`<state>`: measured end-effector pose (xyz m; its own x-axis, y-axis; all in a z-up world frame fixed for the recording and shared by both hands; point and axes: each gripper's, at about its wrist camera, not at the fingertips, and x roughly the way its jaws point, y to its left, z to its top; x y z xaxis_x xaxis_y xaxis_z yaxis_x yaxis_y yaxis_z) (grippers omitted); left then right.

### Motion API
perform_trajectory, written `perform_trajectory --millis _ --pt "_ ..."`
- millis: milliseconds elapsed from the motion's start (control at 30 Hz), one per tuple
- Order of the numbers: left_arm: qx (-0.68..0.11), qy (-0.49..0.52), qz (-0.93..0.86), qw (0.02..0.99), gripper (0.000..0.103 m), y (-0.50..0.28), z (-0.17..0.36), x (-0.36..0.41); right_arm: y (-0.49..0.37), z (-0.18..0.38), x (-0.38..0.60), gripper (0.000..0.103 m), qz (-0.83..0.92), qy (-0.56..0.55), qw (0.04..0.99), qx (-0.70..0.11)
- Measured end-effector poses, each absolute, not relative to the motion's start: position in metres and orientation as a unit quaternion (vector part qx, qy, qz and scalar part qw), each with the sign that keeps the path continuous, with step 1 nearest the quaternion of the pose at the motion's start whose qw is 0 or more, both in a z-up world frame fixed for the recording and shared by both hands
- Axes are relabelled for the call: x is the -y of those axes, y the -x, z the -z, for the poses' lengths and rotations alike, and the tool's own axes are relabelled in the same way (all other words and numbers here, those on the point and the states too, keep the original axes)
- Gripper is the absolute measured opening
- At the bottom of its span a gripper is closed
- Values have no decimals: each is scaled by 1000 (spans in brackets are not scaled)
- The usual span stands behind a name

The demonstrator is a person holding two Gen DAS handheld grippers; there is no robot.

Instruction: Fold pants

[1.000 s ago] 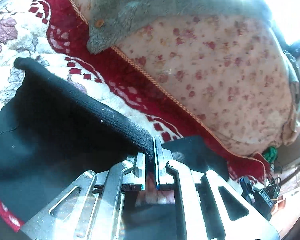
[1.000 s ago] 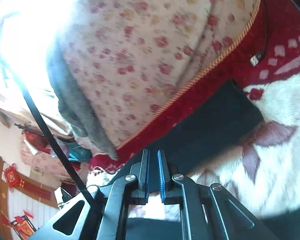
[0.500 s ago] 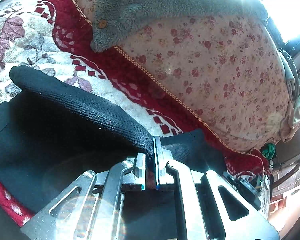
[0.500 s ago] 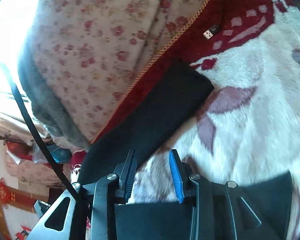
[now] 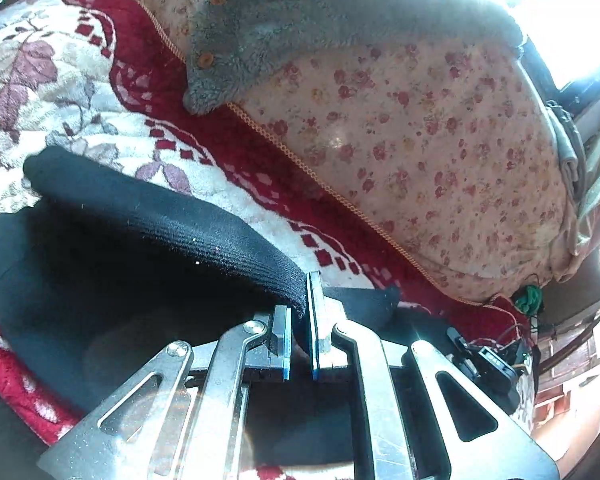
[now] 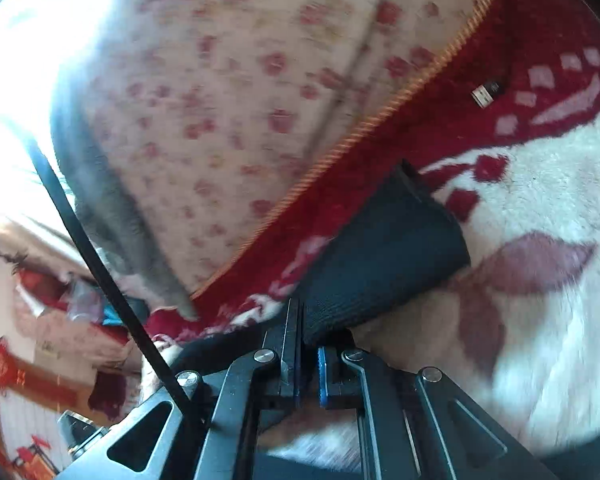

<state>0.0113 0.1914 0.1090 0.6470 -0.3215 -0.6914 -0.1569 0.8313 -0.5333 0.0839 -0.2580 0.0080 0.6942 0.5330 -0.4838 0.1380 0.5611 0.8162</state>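
Two grippers are on the black pants (image 5: 148,216) at once, which I read as a corner-to-corner hold so a fold can be carried over flat. In the left wrist view, my left gripper (image 5: 299,340) has its jaws nearly closed on a ribbed edge, probably the waistband or a cuff, that arcs up and away to the left of the frame; the rest of the garment hangs below it as a dark hollow resting on the red and cream blanket (image 5: 60,92). In the right wrist view, my right gripper (image 6: 309,376) sits low centre with a narrow gap between its pads, and a ribbed end of the pants (image 6: 380,264) runs from the jaws up toward the right; it looks pinched, though motion blur and shadow at the tips leave me unsure how firm the grip is. I judge the fold is mid-way, with fabric lifted rather than laid. A floral quilt (image 5: 440,152) fills the upper right of the left view, with a grey fleece garment (image 5: 300,32) draped over it. Glare washes out both upper corners, and the pants' full outline is cut off below each gripper. A small USB plug (image 6: 486,94) lies on the red border, upper right in the right view.
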Motion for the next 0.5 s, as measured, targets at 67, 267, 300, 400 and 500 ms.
perform_trajectory --millis 67,267,300,400,500 --pt "-412 281 52 865 6 -1 -114 -193 -70 -21 256 5 -135 -452 806 -359" --pt "-413 276 57 866 5 30 -112 -203 -18 -42 256 5 -158 -454 810 -336" --pt "-416 272 56 866 5 36 -108 -203 -9 -42 255 5 -157 -451 812 -337" --pt "-425 255 48 867 5 53 -92 -201 20 -35 252 5 -149 -445 812 -346" --pt "-437 247 35 864 5 63 -74 -202 43 -21 251 5 -140 -442 811 -357"
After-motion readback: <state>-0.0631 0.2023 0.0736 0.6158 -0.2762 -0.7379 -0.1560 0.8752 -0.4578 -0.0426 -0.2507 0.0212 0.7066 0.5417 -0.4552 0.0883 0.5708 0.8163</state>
